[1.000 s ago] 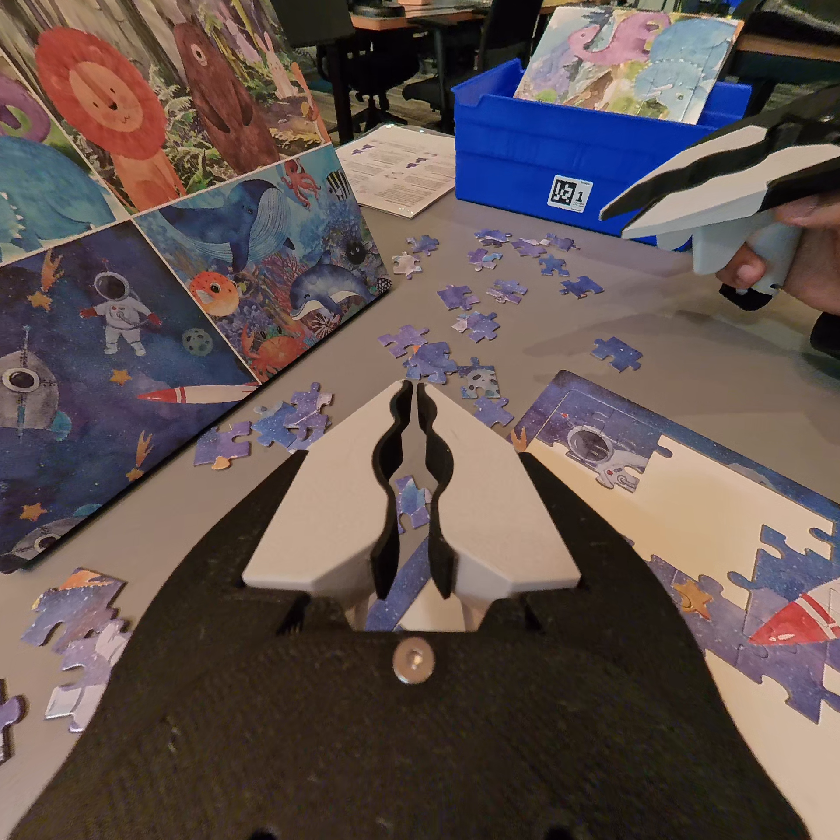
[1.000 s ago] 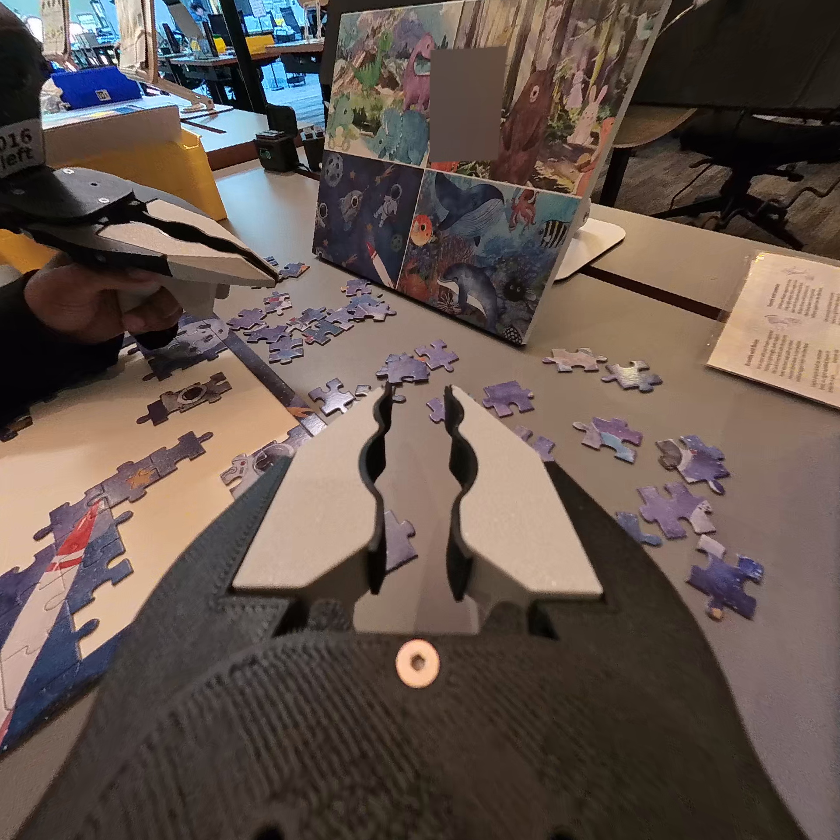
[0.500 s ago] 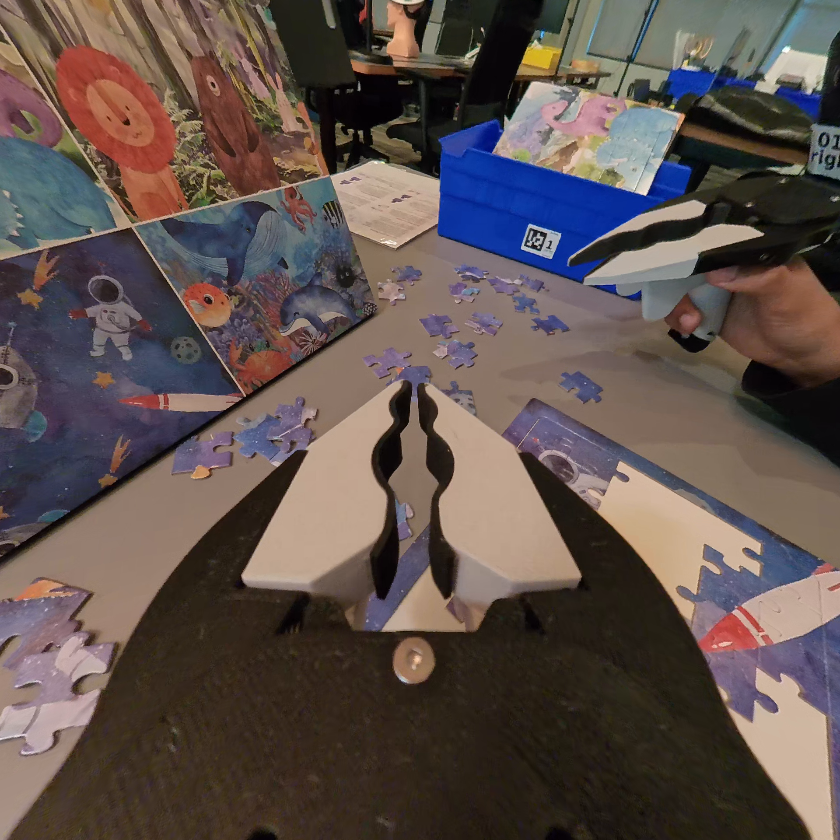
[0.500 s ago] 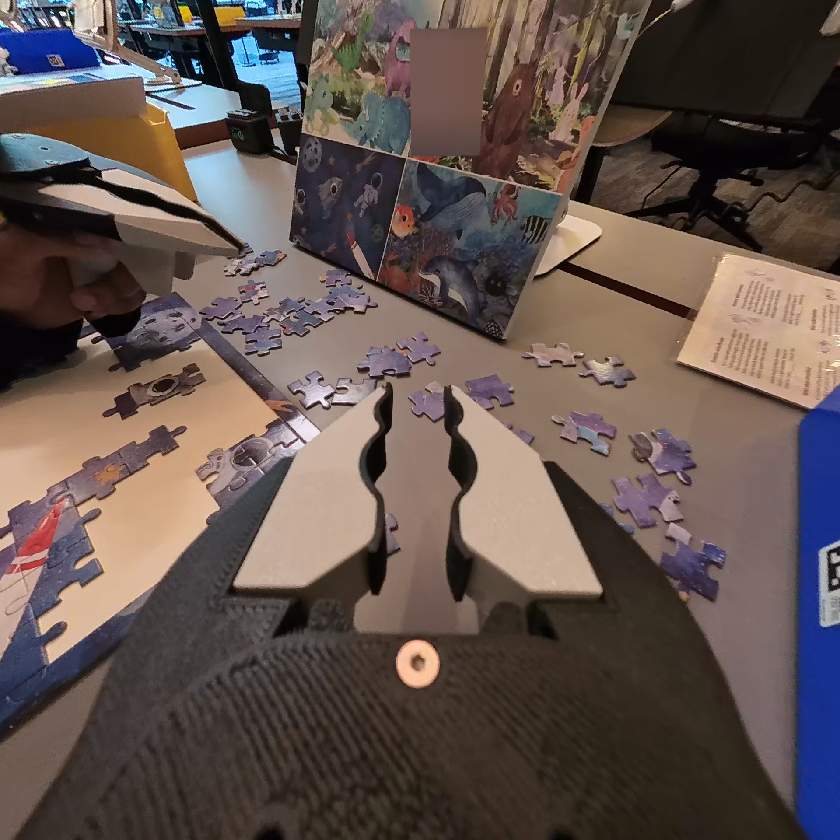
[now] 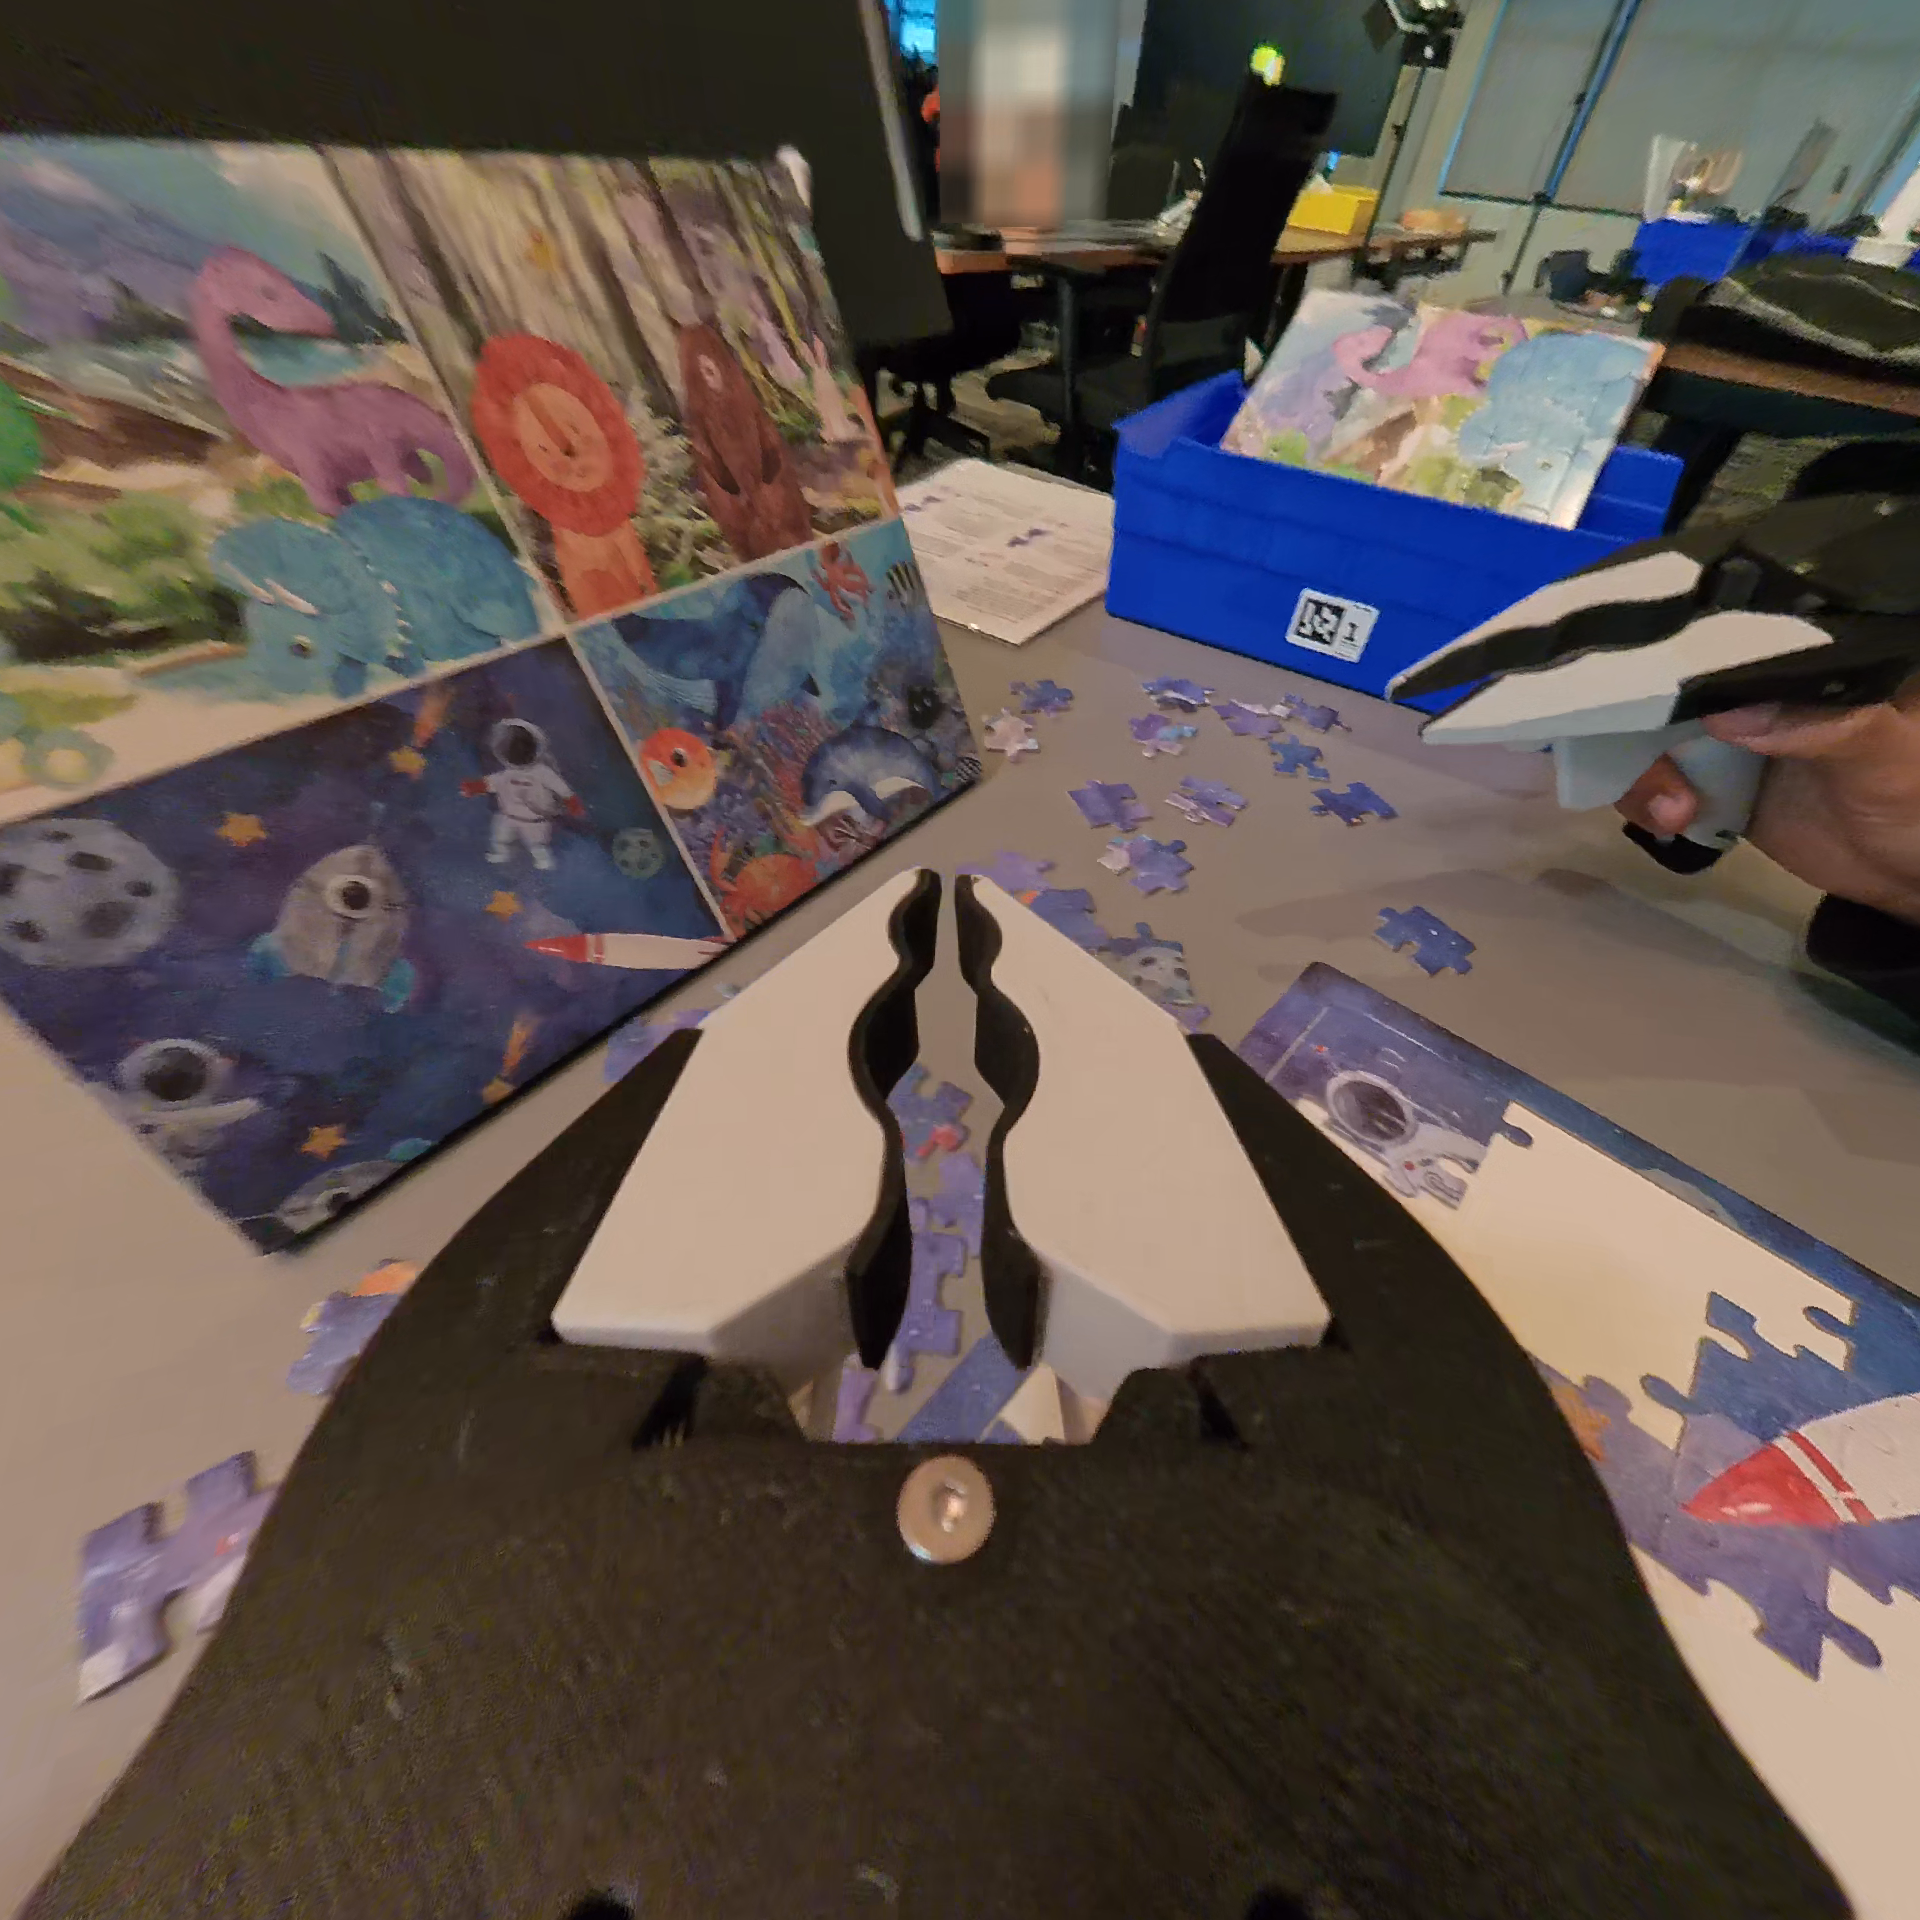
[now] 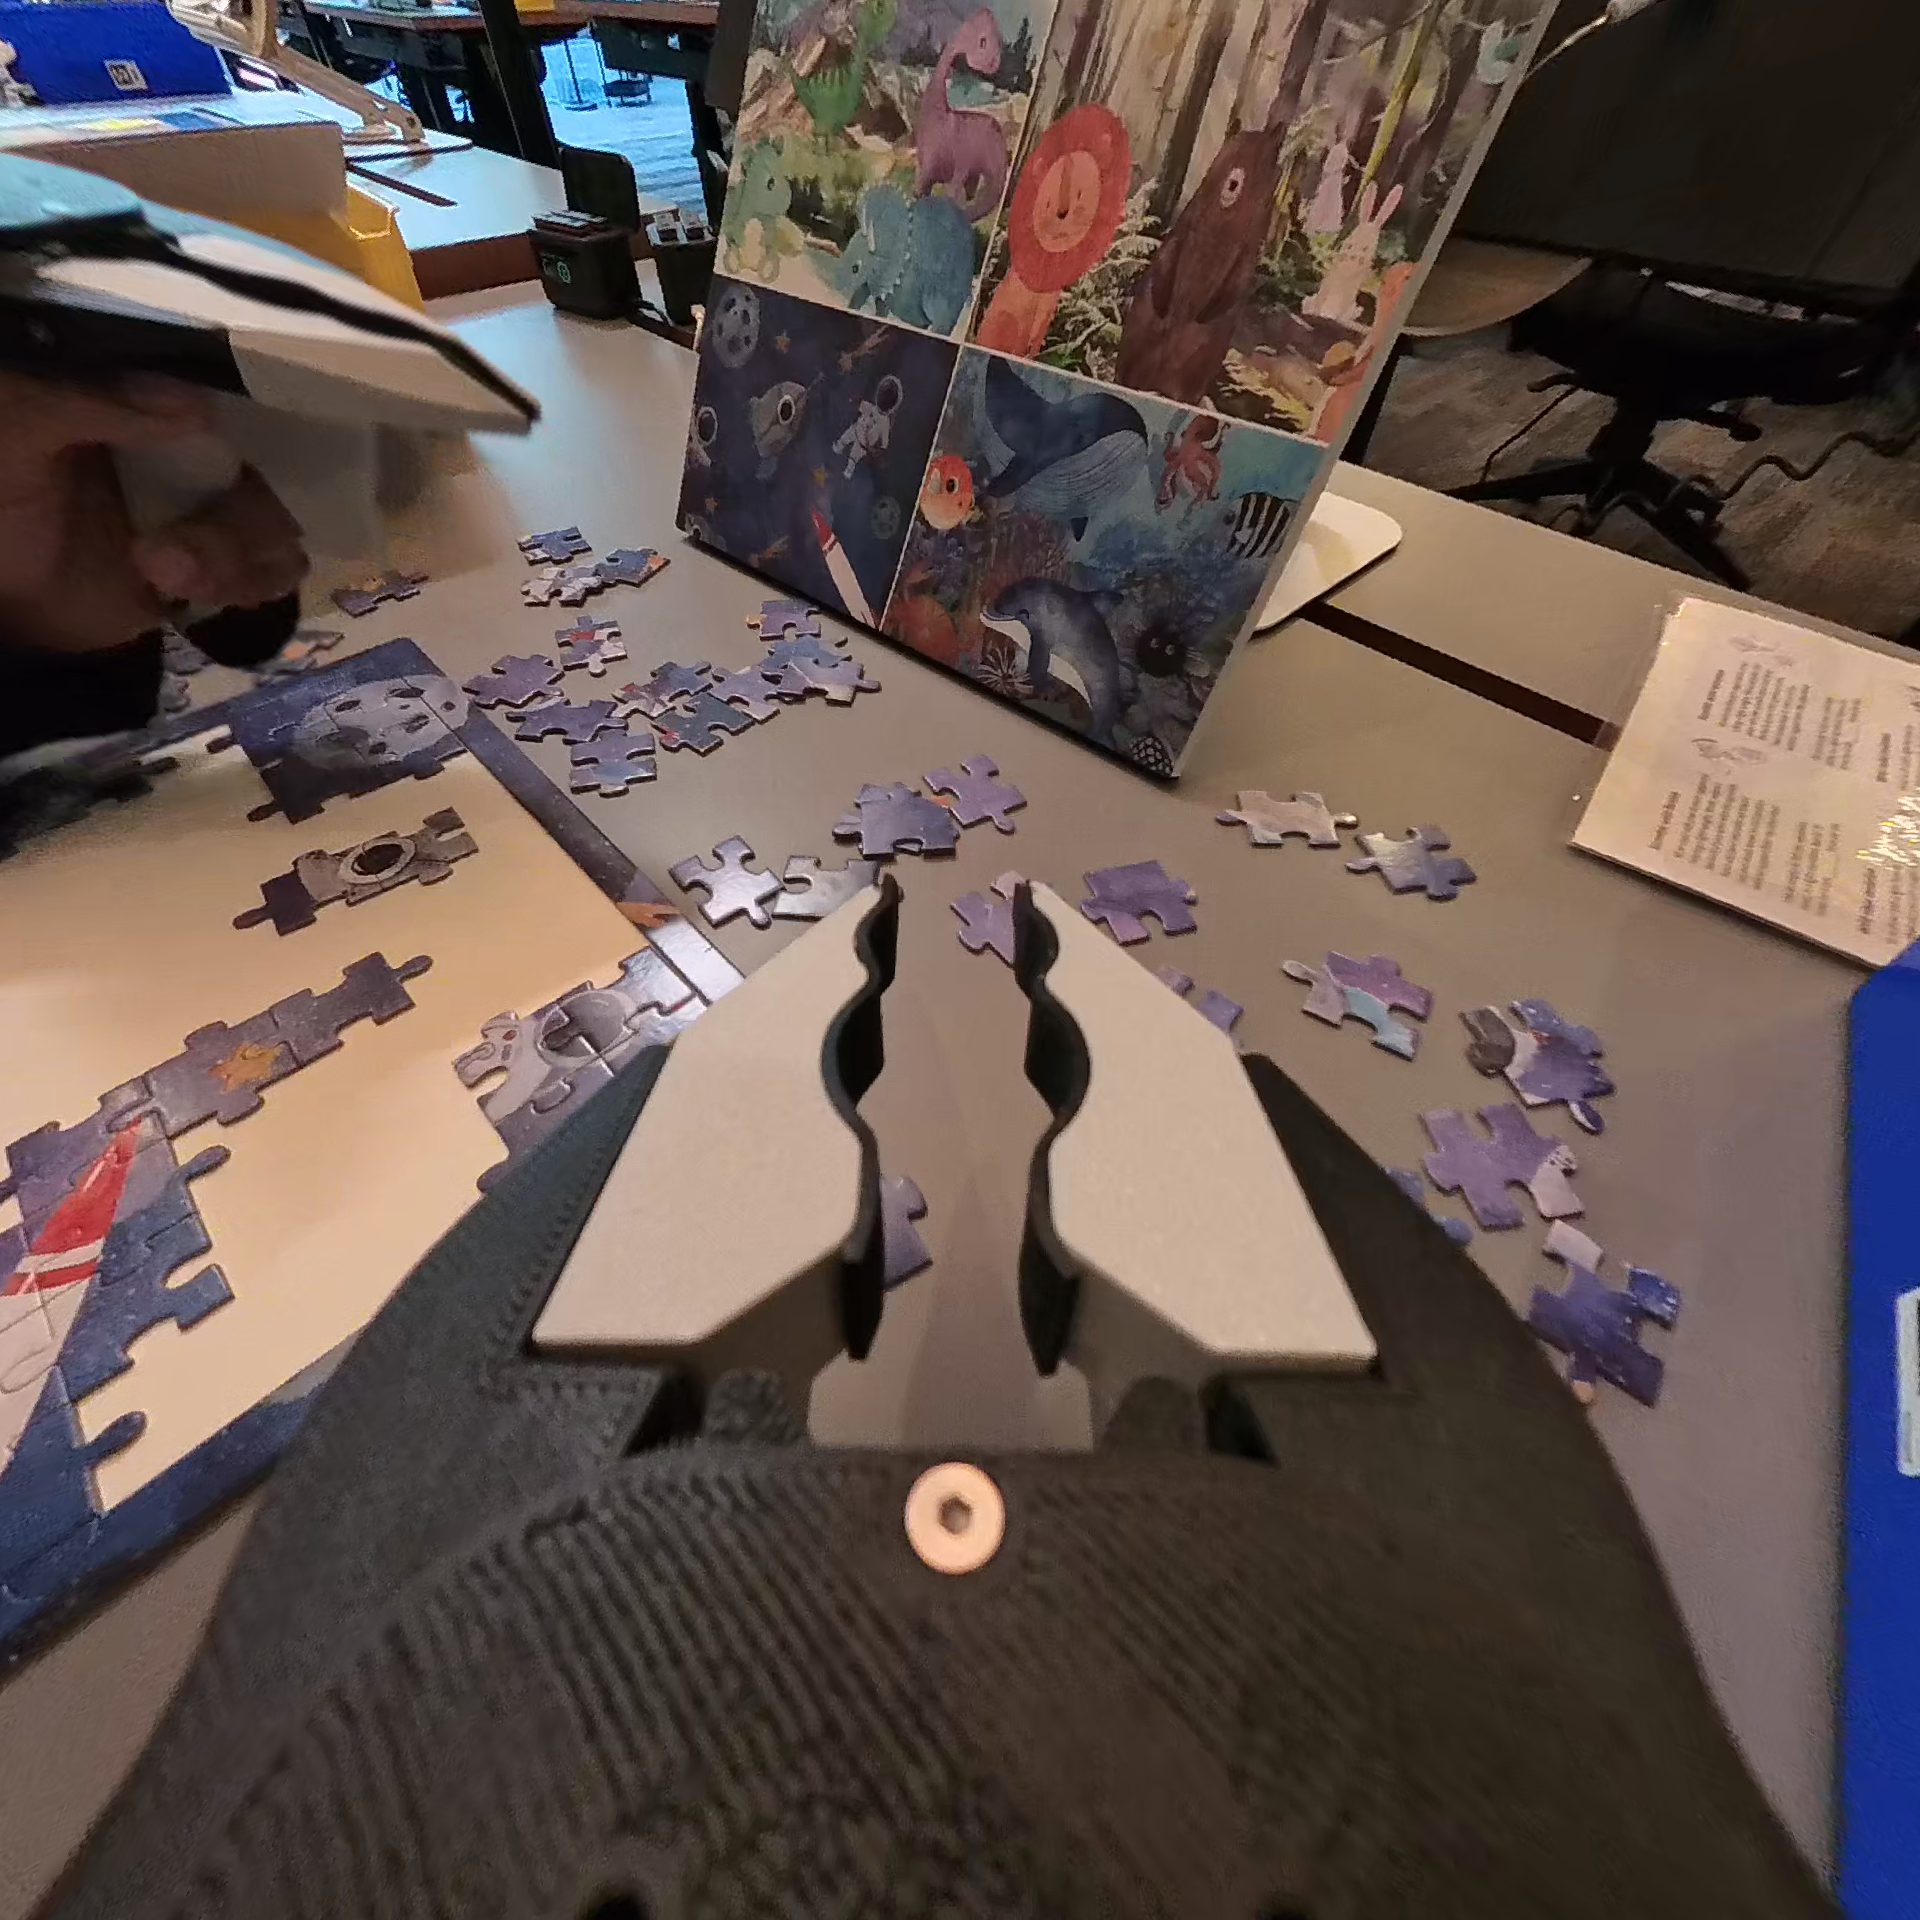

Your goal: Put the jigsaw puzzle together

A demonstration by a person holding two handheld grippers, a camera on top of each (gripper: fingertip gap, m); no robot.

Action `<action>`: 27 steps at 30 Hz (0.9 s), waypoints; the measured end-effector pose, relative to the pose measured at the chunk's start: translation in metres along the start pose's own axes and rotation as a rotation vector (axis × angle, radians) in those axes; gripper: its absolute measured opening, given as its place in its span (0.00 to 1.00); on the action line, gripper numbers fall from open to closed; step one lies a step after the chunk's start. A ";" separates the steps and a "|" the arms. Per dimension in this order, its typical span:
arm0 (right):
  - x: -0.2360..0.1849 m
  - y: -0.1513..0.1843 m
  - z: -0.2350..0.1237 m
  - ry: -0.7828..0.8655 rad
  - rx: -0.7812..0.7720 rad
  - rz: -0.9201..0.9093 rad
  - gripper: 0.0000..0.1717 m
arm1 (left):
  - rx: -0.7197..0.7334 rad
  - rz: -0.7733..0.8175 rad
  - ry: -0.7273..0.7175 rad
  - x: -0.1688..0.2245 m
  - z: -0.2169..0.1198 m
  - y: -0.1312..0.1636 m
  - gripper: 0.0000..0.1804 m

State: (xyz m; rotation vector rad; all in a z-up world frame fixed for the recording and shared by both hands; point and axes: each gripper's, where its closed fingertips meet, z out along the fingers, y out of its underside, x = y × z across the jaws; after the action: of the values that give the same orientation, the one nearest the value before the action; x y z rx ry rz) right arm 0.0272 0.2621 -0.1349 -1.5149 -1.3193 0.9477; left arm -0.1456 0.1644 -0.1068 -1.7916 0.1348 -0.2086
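My left gripper (image 5: 940,883) is shut with nothing between its pads; it hovers above loose purple puzzle pieces (image 5: 1148,862) near the left edge of the puzzle tray (image 5: 1558,1247). It also shows in the right wrist view (image 6: 520,416), held in a hand above the tray (image 6: 260,935). My right gripper (image 6: 956,894) is open and empty, above the grey table among scattered pieces (image 6: 904,821). It shows in the left wrist view (image 5: 1403,691), in a hand at the right. The tray holds a partly built space picture with a red rocket (image 5: 1787,1496).
A picture board (image 5: 416,727) with four animal and space scenes stands at the left, and also shows in the right wrist view (image 6: 1039,416). A blue bin (image 5: 1299,540) holding another puzzle board stands behind. A printed sheet (image 6: 1766,769) lies at the right. Office chairs and desks stand beyond. The tips of one gripper are about 20 centimeters away from the tips of the other.
My left gripper has risen and tilted up, staying shut. My right gripper has drifted right, bringing the blue bin's edge into its view, and stays open.
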 end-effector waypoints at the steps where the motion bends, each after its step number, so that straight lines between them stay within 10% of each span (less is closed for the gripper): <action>1: 0.000 -0.001 0.000 0.001 0.004 -0.002 0.12 | 0.016 0.003 -0.021 -0.006 -0.006 -0.005 0.00; 27: 0.004 0.008 0.008 0.043 -0.003 -0.041 0.14 | 0.010 0.065 -0.040 -0.020 -0.022 -0.004 0.01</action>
State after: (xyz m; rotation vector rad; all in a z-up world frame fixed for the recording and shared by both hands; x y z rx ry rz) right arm 0.0225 0.2665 -0.1448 -1.4974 -1.3165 0.8825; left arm -0.1695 0.1478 -0.0997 -1.7778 0.1636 -0.1266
